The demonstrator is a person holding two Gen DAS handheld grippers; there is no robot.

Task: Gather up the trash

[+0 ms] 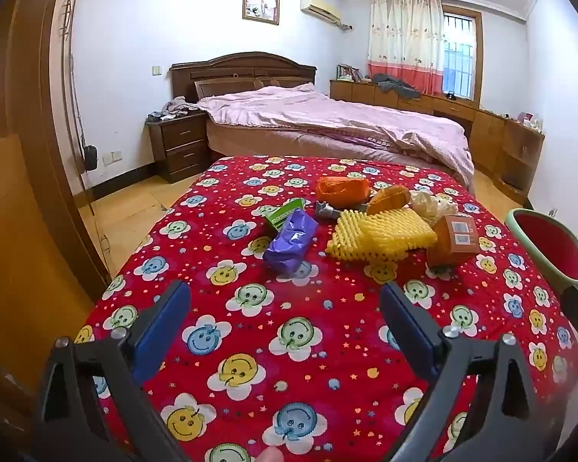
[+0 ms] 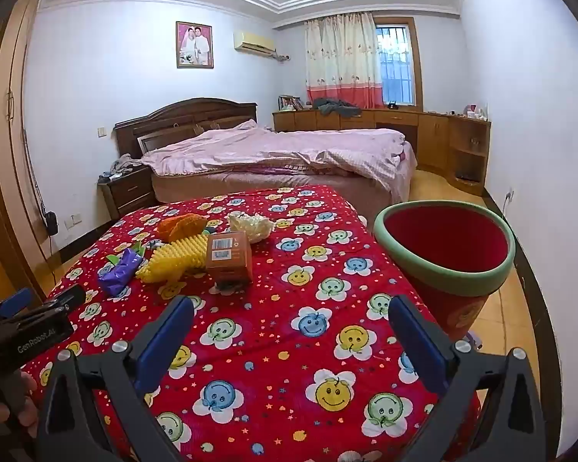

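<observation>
Trash lies in a cluster on the red smiley-print cloth point(image 1: 289, 327): a purple wrapper point(image 1: 291, 244), a green carton point(image 1: 285, 213), yellow foam netting point(image 1: 381, 235), a brown cardboard box point(image 1: 452, 238), orange foam netting point(image 1: 341, 190) and crumpled white plastic point(image 1: 431, 202). My left gripper point(image 1: 285, 319) is open and empty, short of the purple wrapper. My right gripper point(image 2: 291, 331) is open and empty, short of the brown box point(image 2: 229, 256). A red bin with a green rim point(image 2: 449, 248) stands at the table's right edge.
The left gripper's body point(image 2: 31, 323) shows at the left of the right wrist view. Beyond the table stands a bed with a pink cover point(image 2: 273, 150), a dark nightstand point(image 1: 177, 146) and wooden cabinets point(image 2: 424, 127) along the far wall.
</observation>
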